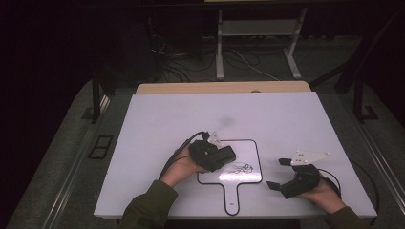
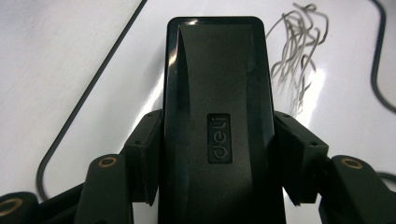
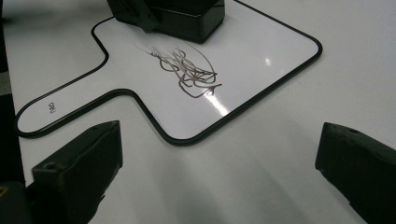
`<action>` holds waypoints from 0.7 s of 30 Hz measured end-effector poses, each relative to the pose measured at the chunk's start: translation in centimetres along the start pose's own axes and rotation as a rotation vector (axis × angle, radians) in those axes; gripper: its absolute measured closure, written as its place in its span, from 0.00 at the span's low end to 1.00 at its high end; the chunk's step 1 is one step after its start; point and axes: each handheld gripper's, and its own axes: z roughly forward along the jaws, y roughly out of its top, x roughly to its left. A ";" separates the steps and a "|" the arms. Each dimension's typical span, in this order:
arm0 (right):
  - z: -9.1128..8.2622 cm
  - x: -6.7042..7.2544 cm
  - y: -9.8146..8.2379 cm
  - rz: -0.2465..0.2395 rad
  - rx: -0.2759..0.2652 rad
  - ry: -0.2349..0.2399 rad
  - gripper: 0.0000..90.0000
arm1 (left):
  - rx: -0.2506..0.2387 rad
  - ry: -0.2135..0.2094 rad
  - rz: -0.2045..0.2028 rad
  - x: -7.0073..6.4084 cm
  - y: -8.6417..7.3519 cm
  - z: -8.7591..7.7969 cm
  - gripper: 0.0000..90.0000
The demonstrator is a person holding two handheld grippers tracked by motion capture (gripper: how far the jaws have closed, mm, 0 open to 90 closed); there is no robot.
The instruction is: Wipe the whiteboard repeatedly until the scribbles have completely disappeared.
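Our left tool (image 2: 217,158) clamps a black eraser (image 2: 217,116) on the small whiteboard (image 3: 261,65), just beside the scribble (image 3: 187,70). Our right tool (image 3: 219,172) rests open on the tabletop (image 1: 157,119), well apart.

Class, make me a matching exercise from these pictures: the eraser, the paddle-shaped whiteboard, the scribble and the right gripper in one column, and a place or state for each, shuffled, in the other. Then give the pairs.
Things
1. black eraser
2. paddle-shaped whiteboard
3. scribble
4. right gripper

Places or states
A. lies flat on the white table, handle toward the person
B. jaws open, nothing between them
C. clamped between the jaws of the left gripper
D. drawn in dark lines on the board, beside the eraser

Pairs: 1-C, 2-A, 3-D, 4-B
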 end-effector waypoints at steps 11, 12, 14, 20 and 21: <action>0.0 0.0 0.0 -0.003 -0.001 0.002 0.00 | -0.034 -0.046 -0.029 0.1 0.4 0.6 0.43; -0.1 0.0 0.0 -0.001 0.000 0.003 0.00 | -0.035 -0.046 -0.024 0.0 0.6 0.7 0.43; 0.0 0.0 0.0 -0.001 -0.001 0.003 0.00 | -0.030 -0.048 -0.007 -0.2 0.9 1.0 0.43; -0.1 0.0 0.0 -0.005 -0.003 0.006 0.00 | -0.032 -0.056 0.020 -0.6 1.7 1.5 0.43; -0.1 0.0 0.0 -0.005 -0.003 0.006 0.00 | -0.032 -0.060 0.022 -0.7 1.7 1.6 0.43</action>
